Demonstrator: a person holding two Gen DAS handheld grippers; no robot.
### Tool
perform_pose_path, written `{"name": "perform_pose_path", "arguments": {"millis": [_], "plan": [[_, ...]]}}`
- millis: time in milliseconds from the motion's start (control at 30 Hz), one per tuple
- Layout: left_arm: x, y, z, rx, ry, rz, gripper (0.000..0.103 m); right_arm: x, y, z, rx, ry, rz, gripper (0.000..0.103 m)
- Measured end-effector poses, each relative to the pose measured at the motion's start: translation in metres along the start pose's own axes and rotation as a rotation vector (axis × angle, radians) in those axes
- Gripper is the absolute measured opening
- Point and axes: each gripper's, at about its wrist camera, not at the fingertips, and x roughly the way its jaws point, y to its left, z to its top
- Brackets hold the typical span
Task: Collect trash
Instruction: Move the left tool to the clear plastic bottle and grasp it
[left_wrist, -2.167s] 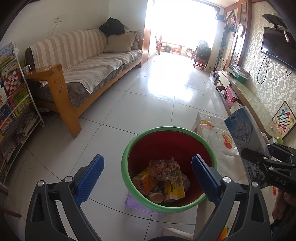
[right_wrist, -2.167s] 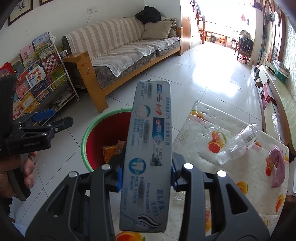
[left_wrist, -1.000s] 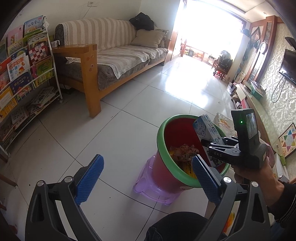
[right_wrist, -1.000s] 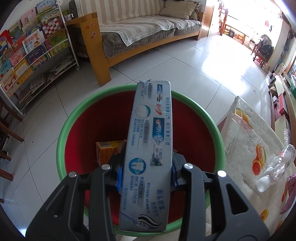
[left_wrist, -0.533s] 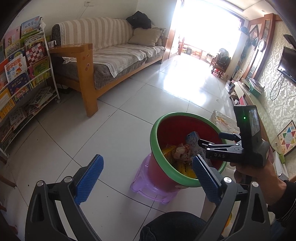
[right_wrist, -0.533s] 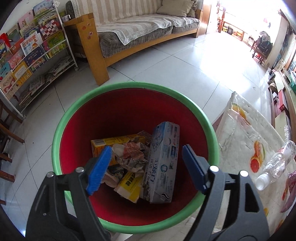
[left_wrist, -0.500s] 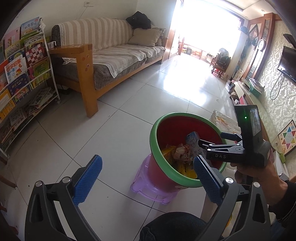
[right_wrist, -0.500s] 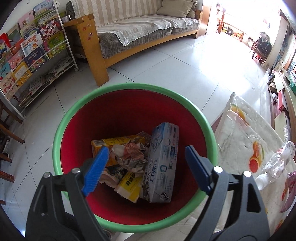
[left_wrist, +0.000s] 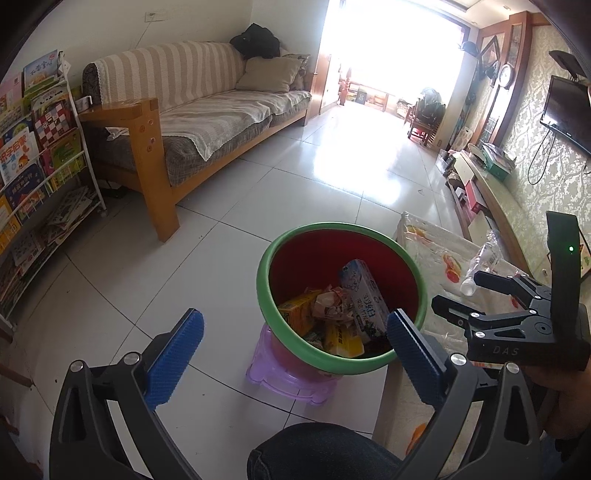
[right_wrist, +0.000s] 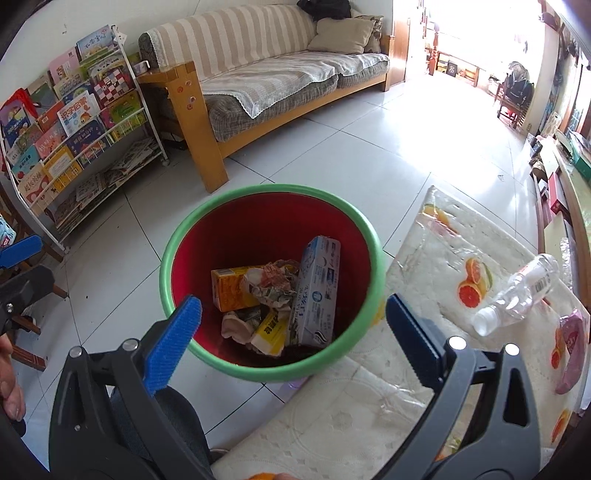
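Right wrist view: toothpaste box (right_wrist: 317, 291) leans lengthwise, upper end away, beyond the opening, empty right hand-held gripper (right_wrist: 291, 325).

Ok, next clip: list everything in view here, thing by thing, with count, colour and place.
bin: one, red with a green rim, on the floor beside the table
stool: one, purple, under the bin
toothpaste box: one, pale blue, leaning in the bin
yellow cartons: at least two, in the bin
crumpled wrappers: a wad, mixed colours, in the bin
table: one, white cloth with orange fruit print, right of the bin
bottle: one, clear, lying on the table
pink wrapper: one, at the table's right edge
sofa: one, striped cover, wooden frame, by the wall
book rack: one, white wire, left wall
TV: one, black, right wall
left hand-held gripper: open, empty
right hand-held gripper: jaws opening, empty, above the bin
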Motion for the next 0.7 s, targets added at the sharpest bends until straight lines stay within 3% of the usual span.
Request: {"name": "perform_pose_path", "arguments": {"millis": [400, 700], "plan": [[-0.002, -0.093, -0.001, 0.130, -0.003, -0.084, 0.095, -0.069, -0.079, -0.057, 0.118, -0.052, -0.089, 0.098], [0.017, -0.170, -0.011, 0.225, 0.028, -0.173, 0.095, -0.109, -0.140, -0.096, 0.198, -0.085, -0.189, 0.098]]}}
